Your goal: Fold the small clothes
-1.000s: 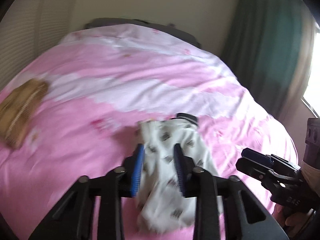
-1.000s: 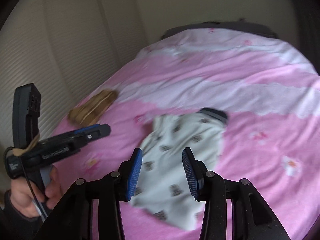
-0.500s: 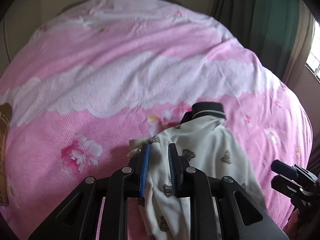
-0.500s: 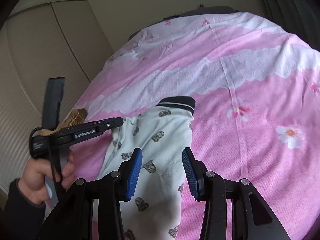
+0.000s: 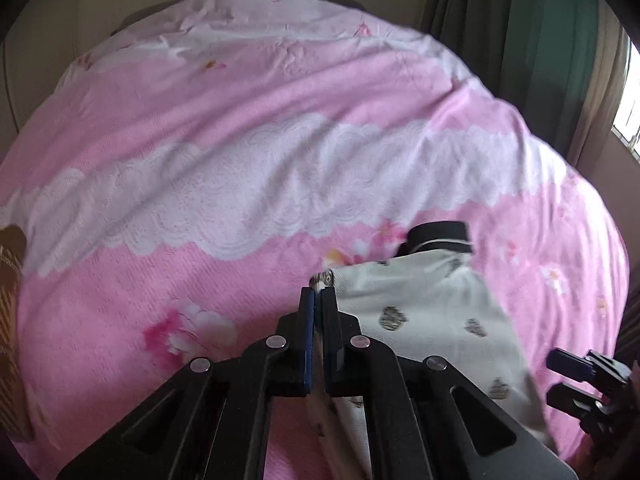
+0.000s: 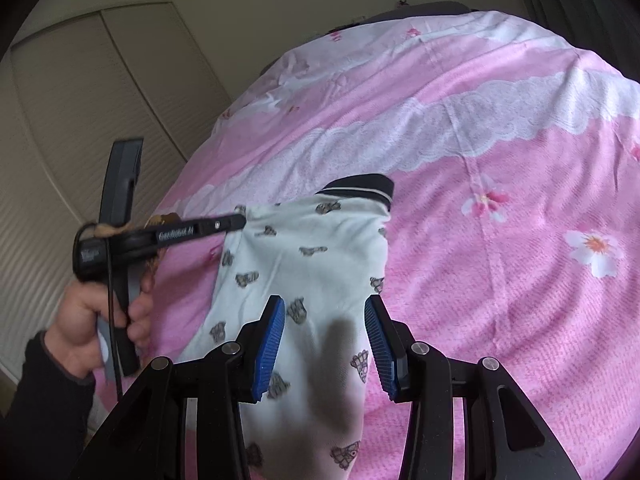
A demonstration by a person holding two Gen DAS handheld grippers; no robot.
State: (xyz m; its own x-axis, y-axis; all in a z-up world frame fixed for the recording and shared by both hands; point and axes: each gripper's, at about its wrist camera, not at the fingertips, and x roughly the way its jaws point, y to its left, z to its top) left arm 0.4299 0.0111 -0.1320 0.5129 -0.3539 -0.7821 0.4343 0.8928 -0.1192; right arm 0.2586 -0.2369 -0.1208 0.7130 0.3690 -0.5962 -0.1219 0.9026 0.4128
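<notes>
My left gripper jaws pinch the soft, light trousers at the edge; right gripper jaws gape above.

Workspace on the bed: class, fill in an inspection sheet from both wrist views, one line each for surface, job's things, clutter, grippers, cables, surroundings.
Surface: pink floral bedspread with a white lace-pattern band, slightly wrinkled.
Job's things: one small white printed garment with a dark striped cuff, lying partly spread.
Clutter: a brown patterned item at the left edge of the bed; what it is cannot be told.
Grippers: left gripper shut on the garment's edge; right gripper open, above the garment.
Cables: a thin black cord hangs by the left hand.
Surroundings: cream wardrobe doors, green curtain, window.
</notes>
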